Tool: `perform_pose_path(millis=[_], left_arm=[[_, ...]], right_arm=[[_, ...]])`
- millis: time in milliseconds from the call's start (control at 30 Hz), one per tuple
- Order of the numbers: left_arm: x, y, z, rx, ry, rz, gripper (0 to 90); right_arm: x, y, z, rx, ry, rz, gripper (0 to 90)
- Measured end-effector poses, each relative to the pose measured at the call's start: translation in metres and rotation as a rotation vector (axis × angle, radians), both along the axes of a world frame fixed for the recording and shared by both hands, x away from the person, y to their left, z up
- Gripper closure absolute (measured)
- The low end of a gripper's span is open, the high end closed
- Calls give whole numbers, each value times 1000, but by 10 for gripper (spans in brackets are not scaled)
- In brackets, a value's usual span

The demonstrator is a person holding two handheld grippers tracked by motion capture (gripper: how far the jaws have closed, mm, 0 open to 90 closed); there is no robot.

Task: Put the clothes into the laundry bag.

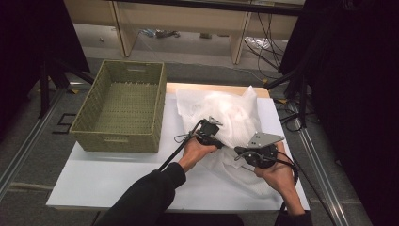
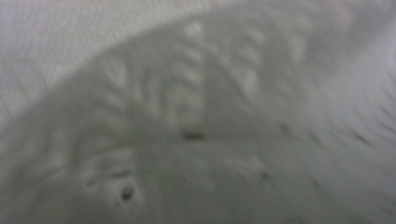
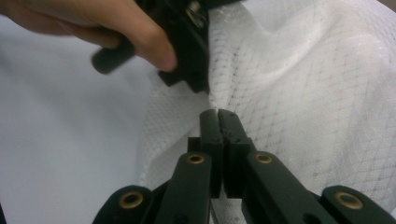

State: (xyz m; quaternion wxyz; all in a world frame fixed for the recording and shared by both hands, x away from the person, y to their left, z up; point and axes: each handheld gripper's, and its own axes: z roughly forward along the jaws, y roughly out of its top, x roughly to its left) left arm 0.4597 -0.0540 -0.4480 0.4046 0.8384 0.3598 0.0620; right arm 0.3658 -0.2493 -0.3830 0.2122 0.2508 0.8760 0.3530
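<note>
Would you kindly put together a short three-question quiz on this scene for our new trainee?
1. True or false: the woven basket already holds the white mesh bag.
2. Which gripper has its jaws pressed together on a fold of the bag: A) left gripper B) right gripper
3. In a few words, what surface does the bag lie on?

Key
1. False: the basket is empty and the bag lies beside it.
2. B: the right gripper view shows its jaws shut on the mesh.
3. The white table, to the right of the basket in the high view.
</note>
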Motion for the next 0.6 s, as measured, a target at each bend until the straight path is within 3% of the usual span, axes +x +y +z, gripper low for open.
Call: perform_pose_path(millis=[67, 133, 200, 267, 333, 367, 433, 500, 600], left_arm=[[-7, 7, 4, 4, 11, -6, 501], [-16, 17, 12, 29, 14, -45, 423], [-23, 29, 19, 64, -15, -57, 381], [-30, 42, 21, 88, -3, -74, 353], [-35, 53, 17, 127, -12, -68, 355], [-35, 53, 17, 127, -12, -68, 359], [-35, 61, 0, 151, 1, -37, 369], [-32, 57, -12, 144, 8, -16, 377], [-24, 46, -23, 134, -41, 11, 392]], right_arm=[[0, 0, 0, 6, -6, 1, 900], [0, 0, 2, 10, -7, -5, 900], [-1, -1, 3, 12, -5, -5, 900], [0, -2, 3, 13, -7, -5, 900], [-1, -2, 2, 14, -2, -11, 900], [-1, -2, 2, 13, 5, -11, 900], [0, -1, 1, 7, 1, -3, 900], [0, 0, 1, 5, -2, -3, 900], [-1, 1, 1, 1, 1, -5, 900]])
